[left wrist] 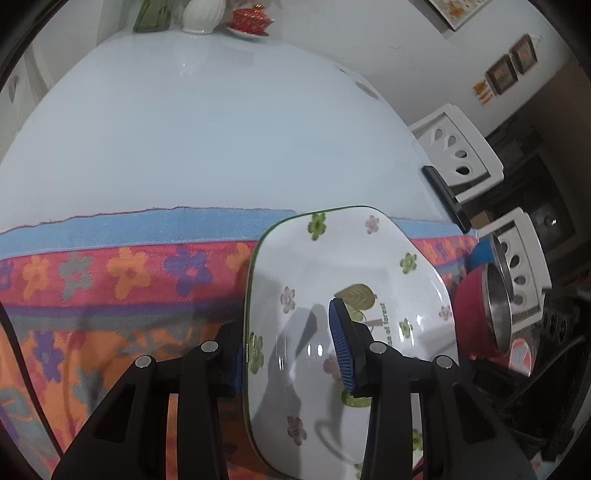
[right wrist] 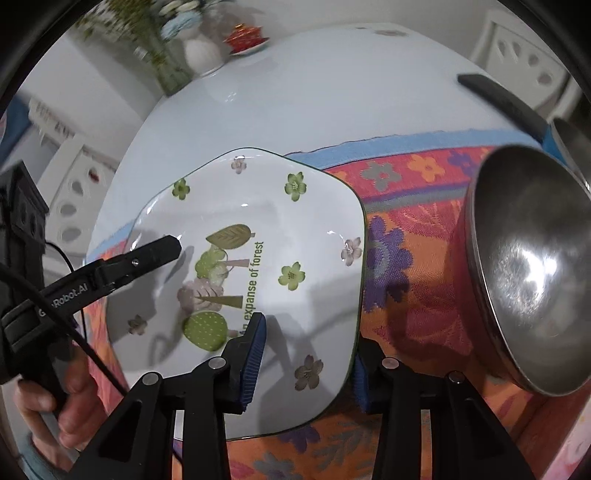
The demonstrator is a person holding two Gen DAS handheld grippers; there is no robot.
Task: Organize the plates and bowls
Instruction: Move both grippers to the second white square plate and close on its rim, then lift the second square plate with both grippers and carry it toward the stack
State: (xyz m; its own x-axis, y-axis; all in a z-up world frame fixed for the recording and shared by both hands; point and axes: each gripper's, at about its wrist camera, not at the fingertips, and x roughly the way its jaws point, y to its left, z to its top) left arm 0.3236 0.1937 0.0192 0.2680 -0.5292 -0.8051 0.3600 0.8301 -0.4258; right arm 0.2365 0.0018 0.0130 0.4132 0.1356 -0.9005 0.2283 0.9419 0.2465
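Observation:
A white squarish plate (left wrist: 351, 280) with green flowers and forest print lies over the flowered cloth (left wrist: 129, 280); it also shows in the right wrist view (right wrist: 266, 229). My left gripper (left wrist: 291, 343) straddles its left rim, one finger below, one on top, jaws open. My right gripper (right wrist: 306, 369) straddles its near right corner the same way, jaws open. The left gripper's upper finger shows in the right wrist view (right wrist: 155, 254). A steel bowl with a red outside (right wrist: 528, 266) stands to the plate's right and shows in the left wrist view (left wrist: 484, 310).
A pale blue table (left wrist: 207, 122) stretches beyond the cloth. A white vase (left wrist: 203, 14) and a red lidded cup on a saucer (left wrist: 251, 20) stand at its far end. White chairs (left wrist: 458, 151) stand along the right side. A dark flat object (right wrist: 502, 103) lies near the table's right edge.

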